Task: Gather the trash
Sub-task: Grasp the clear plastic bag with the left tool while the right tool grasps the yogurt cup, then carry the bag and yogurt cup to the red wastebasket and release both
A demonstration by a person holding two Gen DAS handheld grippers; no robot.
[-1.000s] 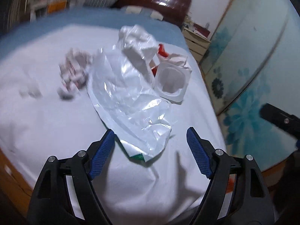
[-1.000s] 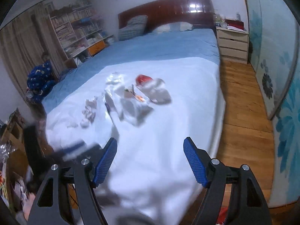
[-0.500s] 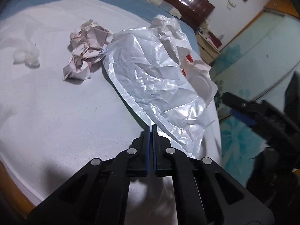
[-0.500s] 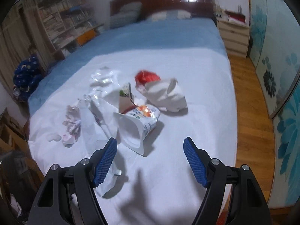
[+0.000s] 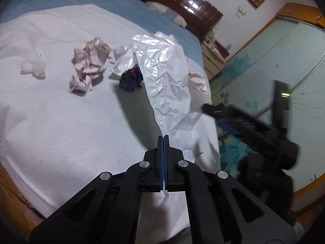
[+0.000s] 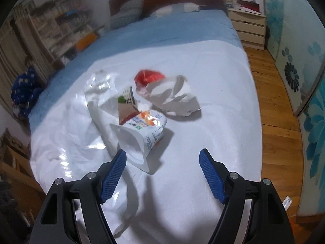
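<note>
left gripper (image 5: 163, 137) jaws fully closed, clamped on the near edge of the clear plastic bag (image 5: 166, 77). the bag is lifted off the white sheet (image 5: 61, 122) and runs up and away from the tips, crinkled, casting a shadow underneath. past it on the sheet: a dark purple wrapper (image 5: 131, 79) tucked under the bag's far end, a crumpled pink-white paper wad (image 5: 89, 69) beside that, and a small white scrap (image 5: 33, 69) further left, well apart.

right gripper (image 6: 162, 166) jaws wide, nothing between the pads. it's angled down over the bed, with the white yogurt cup (image 6: 140, 140) lying on its side just ahead of the left finger (image 6: 113, 174), mouth toward the camera. touching the cup at the back is a small torn carton piece (image 6: 127, 105). behind those, a crumpled white paper bag (image 6: 174, 97) with a red wrapper (image 6: 148, 76) at its far end. the plastic bag shows along the left in this view too, passing under the left finger. can't tell whether that finger touches it.

in the left view the right gripper shows as a dark blur off the bed's right edge.
</note>
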